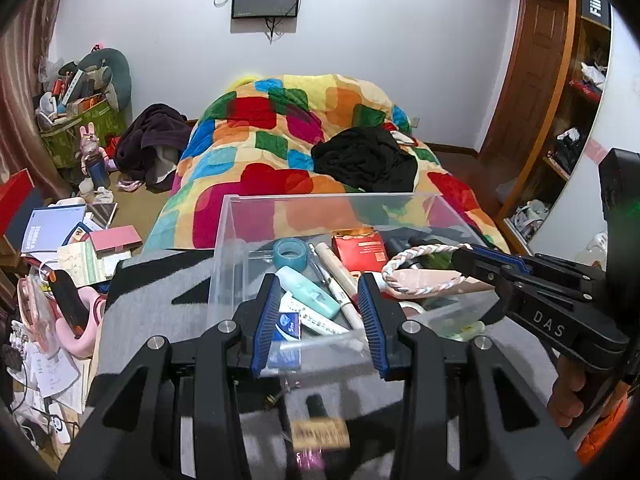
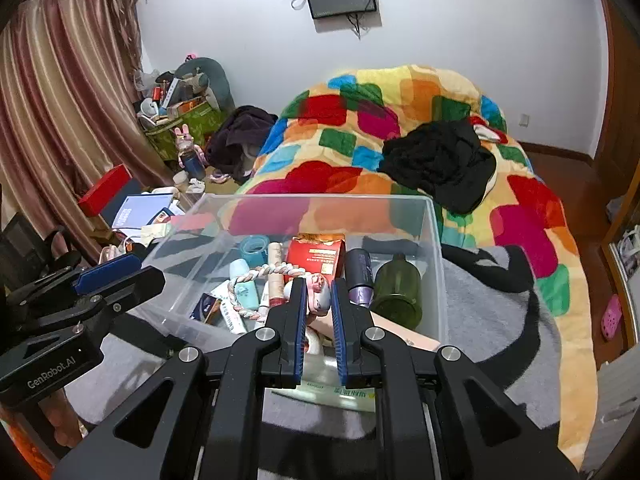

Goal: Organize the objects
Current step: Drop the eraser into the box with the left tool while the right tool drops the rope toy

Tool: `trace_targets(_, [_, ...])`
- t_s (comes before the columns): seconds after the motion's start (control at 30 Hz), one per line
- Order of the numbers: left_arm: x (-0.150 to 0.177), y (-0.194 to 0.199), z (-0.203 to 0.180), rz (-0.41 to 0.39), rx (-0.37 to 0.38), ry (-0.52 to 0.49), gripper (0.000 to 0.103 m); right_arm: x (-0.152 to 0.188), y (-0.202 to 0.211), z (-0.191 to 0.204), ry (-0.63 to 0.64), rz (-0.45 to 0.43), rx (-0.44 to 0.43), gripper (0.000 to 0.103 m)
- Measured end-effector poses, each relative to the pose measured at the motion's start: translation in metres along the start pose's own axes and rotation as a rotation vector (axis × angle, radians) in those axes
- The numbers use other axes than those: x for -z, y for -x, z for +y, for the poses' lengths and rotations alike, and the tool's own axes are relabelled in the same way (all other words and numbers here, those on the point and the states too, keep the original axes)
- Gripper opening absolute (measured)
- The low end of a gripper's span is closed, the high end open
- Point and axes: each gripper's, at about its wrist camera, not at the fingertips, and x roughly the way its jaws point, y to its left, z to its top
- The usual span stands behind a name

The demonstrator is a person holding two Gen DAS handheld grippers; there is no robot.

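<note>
A clear plastic bin (image 1: 228, 236) (image 2: 436, 240) sits on a grey and black blanket on the bed. It holds a teal tape roll (image 1: 291, 253), a mint tube (image 1: 310, 292), a red packet (image 1: 360, 250) (image 2: 316, 258), pens, a dark purple bottle (image 2: 360, 276) and a green bottle (image 2: 400, 288). My right gripper (image 2: 319, 300) (image 1: 464, 258) is shut on a pink pouch (image 1: 424, 280) (image 2: 319, 294) with a braided white-pink handle (image 2: 256, 276), held over the bin. My left gripper (image 1: 320, 300) (image 2: 120, 272) is open and empty above the bin's near side.
A colourful patchwork quilt (image 1: 280, 140) with black clothing (image 1: 364, 160) covers the bed beyond the bin. Books, papers and boxes (image 1: 80, 240) clutter the floor at left. A wooden shelf (image 1: 568, 120) stands at right. A small card (image 1: 320, 434) lies under my left gripper.
</note>
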Motion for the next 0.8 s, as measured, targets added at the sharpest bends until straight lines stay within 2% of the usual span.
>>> trace_targets(0.2, [0.002, -0.012, 0.013, 0.038, 0.012, 0.035, 0.04, -0.002, -0.015, -0.007, -0.013, 0.03, 0.015, 0.011])
trace_targets(0.37, [0.019, -0.003, 0.018, 0.053, 0.033, 0.048, 0.04, 0.0, -0.024, -0.008, -0.007, 0.049, 0.022, 0.011])
trace_targets(0.4, [0.024, 0.005, 0.018, 0.025, 0.016, 0.036, 0.042, 0.001, -0.024, -0.008, -0.007, 0.051, 0.023, 0.011])
trace_targets(0.43, [0.028, 0.01, 0.016, 0.019, 0.002, 0.024, 0.051, 0.001, -0.025, -0.008, -0.007, 0.054, 0.023, 0.011])
trace_targets(0.5, [0.039, 0.017, 0.016, 0.034, 0.023, 0.016, 0.053, 0.002, -0.026, -0.009, -0.003, 0.053, 0.033, 0.011])
trace_targets(0.63, [0.059, 0.014, 0.01, 0.089, 0.052, -0.011, 0.053, 0.0, -0.029, -0.009, 0.002, 0.059, 0.065, 0.011])
trace_targets(0.8, [0.082, -0.009, 0.002, 0.186, 0.045, -0.039, 0.053, 0.0, -0.029, -0.007, 0.012, 0.063, 0.079, 0.011])
